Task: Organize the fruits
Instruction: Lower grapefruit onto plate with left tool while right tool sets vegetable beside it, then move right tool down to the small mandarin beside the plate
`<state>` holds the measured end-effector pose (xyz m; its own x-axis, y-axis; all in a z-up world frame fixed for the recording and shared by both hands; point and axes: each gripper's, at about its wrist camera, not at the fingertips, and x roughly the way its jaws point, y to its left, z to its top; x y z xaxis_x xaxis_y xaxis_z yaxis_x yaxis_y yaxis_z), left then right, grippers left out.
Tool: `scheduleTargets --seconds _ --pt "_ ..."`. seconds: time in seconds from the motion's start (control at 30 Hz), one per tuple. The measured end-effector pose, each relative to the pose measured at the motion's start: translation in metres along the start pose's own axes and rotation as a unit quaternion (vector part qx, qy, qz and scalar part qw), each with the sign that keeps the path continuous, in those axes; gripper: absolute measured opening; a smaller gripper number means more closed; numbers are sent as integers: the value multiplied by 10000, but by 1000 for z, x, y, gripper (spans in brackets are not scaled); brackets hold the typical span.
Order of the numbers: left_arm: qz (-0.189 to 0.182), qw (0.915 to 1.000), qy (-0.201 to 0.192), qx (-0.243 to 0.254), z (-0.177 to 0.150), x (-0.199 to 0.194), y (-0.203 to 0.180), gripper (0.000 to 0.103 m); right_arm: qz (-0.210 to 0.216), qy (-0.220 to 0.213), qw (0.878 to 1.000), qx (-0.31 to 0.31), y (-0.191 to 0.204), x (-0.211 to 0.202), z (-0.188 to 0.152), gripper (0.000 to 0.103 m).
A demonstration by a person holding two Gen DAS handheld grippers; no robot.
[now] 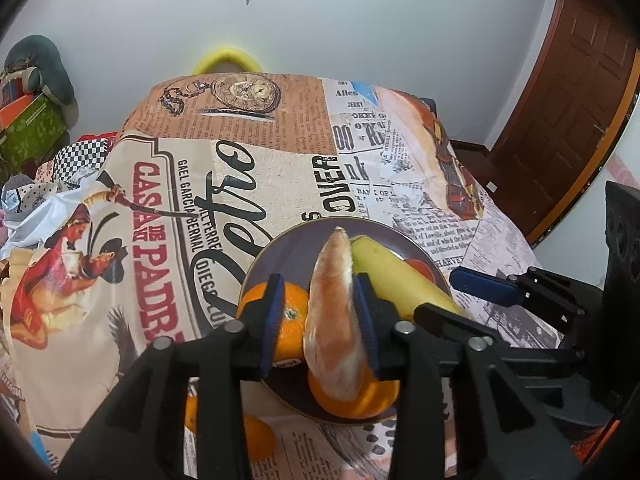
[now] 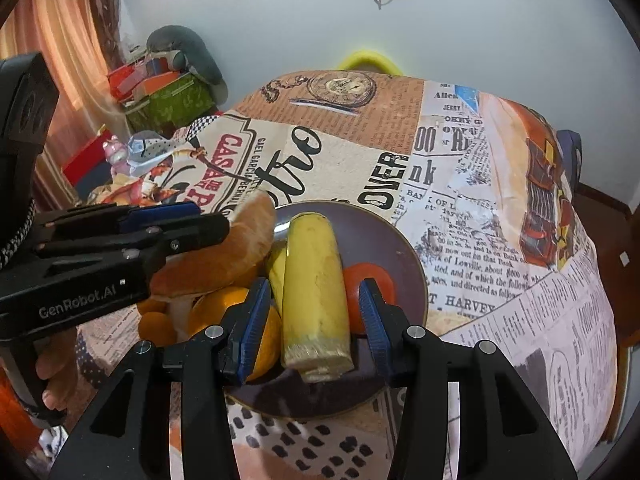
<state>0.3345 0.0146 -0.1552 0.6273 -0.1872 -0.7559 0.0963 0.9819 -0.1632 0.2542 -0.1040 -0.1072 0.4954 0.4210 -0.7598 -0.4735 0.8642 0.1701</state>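
Note:
A dark plate sits on the printed tablecloth and holds oranges, a yellow corn cob and a red tomato. My left gripper is shut on a tan, crescent-shaped bread roll and holds it above the plate, over the oranges. In the right wrist view that roll shows in the left gripper at the plate's left edge. My right gripper is open, its fingers either side of the corn cob. The tomato lies right of the cob. An orange lies on its left.
Two more oranges lie on the cloth off the plate's near left edge. The table drops off at the right, with a chair and wooden door beyond. Boxes and clutter stand at the far left.

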Motion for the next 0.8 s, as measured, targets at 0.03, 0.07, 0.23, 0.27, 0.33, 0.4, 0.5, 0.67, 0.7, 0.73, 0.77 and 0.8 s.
scheduleTargets --seconds 0.03,0.07,0.23,0.27,0.33,0.4,0.5,0.67,0.7,0.73,0.77,0.8 --pt "-5 10000 -6 5 -1 -2 -1 38 -9 -30 10000 13 1 -3 0 43" --pt "10 10000 -13 13 -2 -4 -2 38 -31 -66 10000 13 2 -6 0 43" --pt "47 10000 -68 -13 -8 -23 0 38 -149 -208 9997 -27 10 -21 -1 44" --pt "46 9999 -89 -17 -10 -29 1 38 -182 -239 9995 -27 12 -25 -2 46" --pt "89 9999 -131 5 -13 -39 2 38 -233 -294 9993 -21 14 -31 -4 50" --pt "153 9997 -172 33 -17 -49 3 39 -285 -352 9990 -14 16 -37 -6 53" --pt "191 9996 -185 29 -24 -63 8 44 -329 -394 9987 -29 22 -43 -8 54" --pt "370 9992 -177 -31 -42 -79 21 50 -317 -435 9985 -20 33 -50 -14 56" --pt "415 9990 -139 -55 -46 -81 25 50 -324 -449 9985 -20 36 -51 -17 58" --pt "452 9989 -104 -69 -50 -82 29 50 -325 -450 9985 -28 39 -51 -19 58" --pt "485 9988 -68 -90 -55 -84 33 50 -309 -440 9985 -34 41 -50 -20 58" --pt "507 9986 -45 -113 -58 -84 36 50 -272 -420 9987 -30 44 -48 -22 58"
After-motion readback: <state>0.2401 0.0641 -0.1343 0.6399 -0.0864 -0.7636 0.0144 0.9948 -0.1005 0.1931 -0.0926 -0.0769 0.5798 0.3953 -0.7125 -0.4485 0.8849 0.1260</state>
